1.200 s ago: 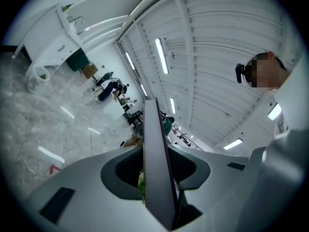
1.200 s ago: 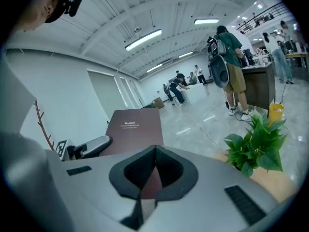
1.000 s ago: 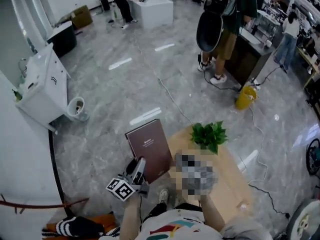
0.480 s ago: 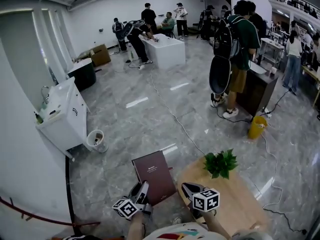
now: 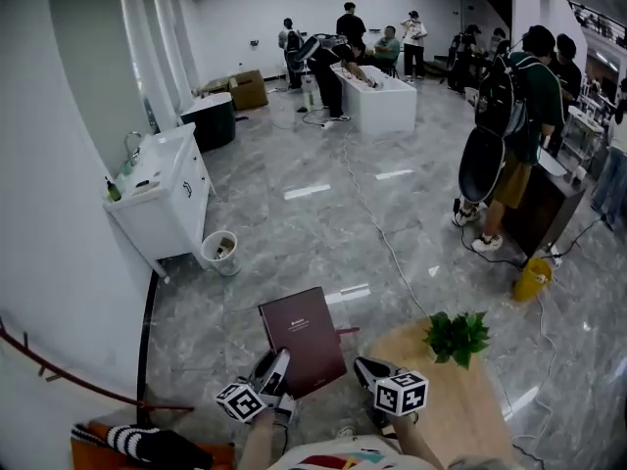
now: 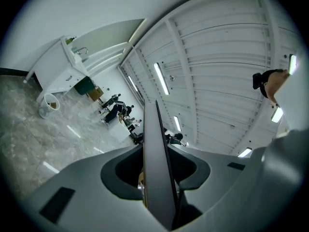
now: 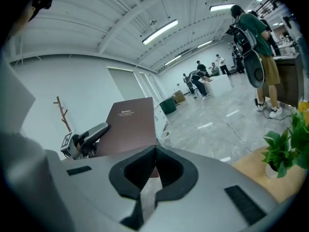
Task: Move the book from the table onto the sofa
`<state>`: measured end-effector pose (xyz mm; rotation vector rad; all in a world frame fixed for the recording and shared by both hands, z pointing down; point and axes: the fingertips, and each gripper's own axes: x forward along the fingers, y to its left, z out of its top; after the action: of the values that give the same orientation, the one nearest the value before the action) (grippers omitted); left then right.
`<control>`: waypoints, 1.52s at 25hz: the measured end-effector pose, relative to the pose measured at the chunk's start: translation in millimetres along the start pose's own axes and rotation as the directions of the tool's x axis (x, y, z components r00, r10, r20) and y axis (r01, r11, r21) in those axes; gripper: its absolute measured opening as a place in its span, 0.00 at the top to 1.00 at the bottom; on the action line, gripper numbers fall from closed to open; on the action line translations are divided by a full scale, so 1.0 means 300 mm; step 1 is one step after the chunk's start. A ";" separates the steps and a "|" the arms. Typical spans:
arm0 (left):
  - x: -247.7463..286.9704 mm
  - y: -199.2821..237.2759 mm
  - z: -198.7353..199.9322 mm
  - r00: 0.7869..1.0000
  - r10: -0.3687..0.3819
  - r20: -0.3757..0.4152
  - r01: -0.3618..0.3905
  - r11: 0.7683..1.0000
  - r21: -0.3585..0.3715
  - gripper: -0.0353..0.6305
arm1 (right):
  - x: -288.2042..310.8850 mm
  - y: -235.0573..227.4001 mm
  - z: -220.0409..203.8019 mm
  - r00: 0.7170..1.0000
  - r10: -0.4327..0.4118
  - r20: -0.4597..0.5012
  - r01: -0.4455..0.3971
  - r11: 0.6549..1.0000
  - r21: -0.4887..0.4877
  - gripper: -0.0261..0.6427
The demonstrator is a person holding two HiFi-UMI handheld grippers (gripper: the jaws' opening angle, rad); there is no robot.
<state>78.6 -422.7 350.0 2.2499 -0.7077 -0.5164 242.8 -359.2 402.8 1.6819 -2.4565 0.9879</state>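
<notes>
Starting up close: the left tool [image 5: 277,368] is clamped on the near edge of the dark red book [image 5: 304,339]. In the left gripper view the book's edge runs straight up between the two jaws. The book is up in the air, off the surface [image 5: 460,404], out to the left of it with grey marble floor [image 5: 294,223] behind it, cover facing the head camera. The right tool [image 5: 366,368] sits just right of the book at the near edge of the surface. Its jaws are together at the tips with nothing in them, and its own view looks across at the book's cover.

Down in the near left corner there's an orange something [image 5: 86,450] with a black-and-white striped item [image 5: 132,441] on it, can't tell what either is.

The surface is round, light wood, with a small green potted plant [image 5: 457,336] at its far edge. Further out on the left is a white cabinet with a sink [image 5: 167,199] against the wall, and a small white bin [image 5: 219,251] on the floor beside it. Off to the right stands a person with a backpack [image 5: 514,130] next to a dark counter [image 5: 549,209], and a yellow container [image 5: 532,280] is near their feet. Way at the back several people [image 5: 348,42] are gathered round a long white bench [image 5: 382,96].
</notes>
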 end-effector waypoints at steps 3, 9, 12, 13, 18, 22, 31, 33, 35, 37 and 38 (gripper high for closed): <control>-0.103 0.000 0.079 0.996 0.036 0.087 -0.040 0.998 0.047 0.71 | 0.060 0.087 -0.030 0.995 0.088 -0.046 -0.089 0.995 -0.039 0.94; -0.390 -0.089 0.166 0.947 0.154 0.283 -0.188 0.977 0.098 0.71 | 0.112 0.278 -0.086 0.951 0.269 -0.155 -0.287 0.952 -0.110 0.94; -0.568 -0.153 0.123 0.892 0.252 0.375 -0.305 0.948 0.087 0.71 | 0.088 0.368 -0.145 0.905 0.359 -0.227 -0.394 0.910 -0.132 0.94; -0.628 -0.185 0.098 0.870 0.282 0.406 -0.340 0.937 0.079 0.71 | 0.074 0.401 -0.169 0.886 0.388 -0.254 -0.430 0.893 -0.135 0.94; -0.920 -0.334 -0.015 0.746 0.399 0.532 -0.479 0.877 0.014 0.71 | 0.012 0.598 -0.309 0.775 0.518 -0.363 -0.587 0.802 -0.110 0.94; -1.108 -0.423 -0.042 0.667 0.461 0.585 -0.559 0.829 -0.016 0.71 | -0.062 0.767 -0.399 0.696 0.585 -0.415 -0.672 0.735 -0.091 0.94; -1.581 -0.493 0.026 0.564 0.445 0.696 -0.603 0.797 -0.021 0.71 | -0.070 1.115 -0.648 0.630 0.602 -0.490 -0.726 0.680 -0.098 0.94; -1.732 -0.508 0.030 0.547 0.459 0.700 -0.632 0.775 -0.014 0.71 | -0.059 1.236 -0.734 0.614 0.602 -0.511 -0.734 0.673 -0.088 0.94; -1.909 -0.537 0.035 0.513 0.470 0.718 -0.658 0.753 -0.023 0.71 | -0.069 1.400 -0.827 0.579 0.618 -0.532 -0.763 0.641 -0.086 0.94; -2.100 -0.573 0.026 0.466 0.485 0.740 -0.682 0.730 -0.048 0.71 | -0.107 1.578 -0.933 0.528 0.638 -0.561 -0.806 0.584 -0.094 0.94; -2.200 -0.590 0.019 0.435 0.496 0.752 -0.699 0.712 -0.065 0.71 | -0.133 1.666 -0.993 0.496 0.646 -0.580 -0.829 0.552 -0.093 0.94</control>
<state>-373.3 88.8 318.3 1.7205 -2.0303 -1.0013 -260.2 -64.7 382.8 0.0938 -2.7262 0.7350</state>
